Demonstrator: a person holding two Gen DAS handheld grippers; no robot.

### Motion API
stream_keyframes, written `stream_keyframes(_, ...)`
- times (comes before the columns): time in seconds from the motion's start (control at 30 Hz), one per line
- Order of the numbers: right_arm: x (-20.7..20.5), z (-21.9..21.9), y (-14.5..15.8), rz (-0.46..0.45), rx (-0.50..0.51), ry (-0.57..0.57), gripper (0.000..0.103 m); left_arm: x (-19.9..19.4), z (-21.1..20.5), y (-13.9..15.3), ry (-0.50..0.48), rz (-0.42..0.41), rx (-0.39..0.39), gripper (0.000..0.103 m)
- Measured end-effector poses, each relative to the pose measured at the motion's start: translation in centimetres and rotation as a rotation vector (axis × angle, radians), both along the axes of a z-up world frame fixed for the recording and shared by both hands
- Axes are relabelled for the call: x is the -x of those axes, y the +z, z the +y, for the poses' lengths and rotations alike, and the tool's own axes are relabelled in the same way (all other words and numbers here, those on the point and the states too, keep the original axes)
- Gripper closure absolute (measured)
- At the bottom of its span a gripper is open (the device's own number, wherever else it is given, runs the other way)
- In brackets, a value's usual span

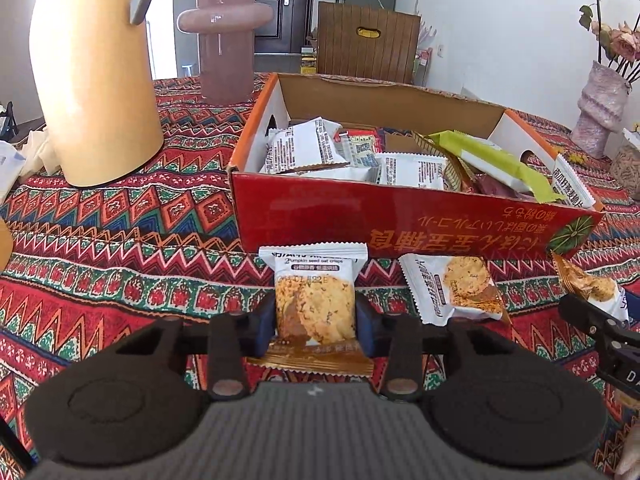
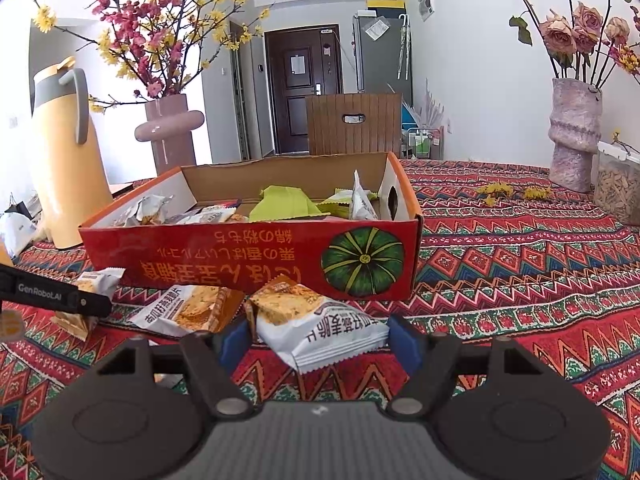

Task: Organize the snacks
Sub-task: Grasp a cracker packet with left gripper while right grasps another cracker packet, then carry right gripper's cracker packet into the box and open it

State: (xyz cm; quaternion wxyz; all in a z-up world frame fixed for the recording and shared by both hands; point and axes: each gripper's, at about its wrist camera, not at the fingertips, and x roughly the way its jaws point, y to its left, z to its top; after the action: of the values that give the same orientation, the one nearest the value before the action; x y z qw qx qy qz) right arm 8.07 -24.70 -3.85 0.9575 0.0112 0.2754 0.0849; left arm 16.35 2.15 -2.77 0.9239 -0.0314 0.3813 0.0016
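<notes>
The red cardboard box [image 1: 400, 220] at twelve o'clock holds white, green and red snack packets. The left gripper [image 1: 316, 320] is clamped on a packet [image 1: 314, 300] labelled "Pumpkin seed oat crisps". The right gripper [image 2: 320, 344] straddles another packet [image 2: 320, 328]; I cannot tell if it grips.

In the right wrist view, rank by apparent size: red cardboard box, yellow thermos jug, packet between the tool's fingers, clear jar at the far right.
1. red cardboard box
2. yellow thermos jug
3. and 4. unsure: the packet looks about as big as the clear jar, but it lies much nearer the camera and the jar is cut off by the frame edge.
</notes>
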Motion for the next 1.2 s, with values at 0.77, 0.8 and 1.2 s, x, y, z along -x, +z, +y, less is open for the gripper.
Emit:
stream_keyframes(0.77, -0.7, -0.1, 6.0, -0.193, -0.022, -0.024, 0.031, 2.2, -1.2, 7.5, -0.011, -0.237, 0.017, 0.062)
stream_keyframes(0.8, -1.1, -0.1, 6.3, -0.199, -0.021, -0.027, 0.031, 2.0, -1.4, 7.7, -0.009, -0.242, 0.019, 0.062)
stream_keyframes(1.2, -7.1, 1.6, 7.9, -0.215, -0.012, -0.042, 0.031, -2.1, -3.5, 9.1, 0.037, -0.325, -0.013, 0.062)
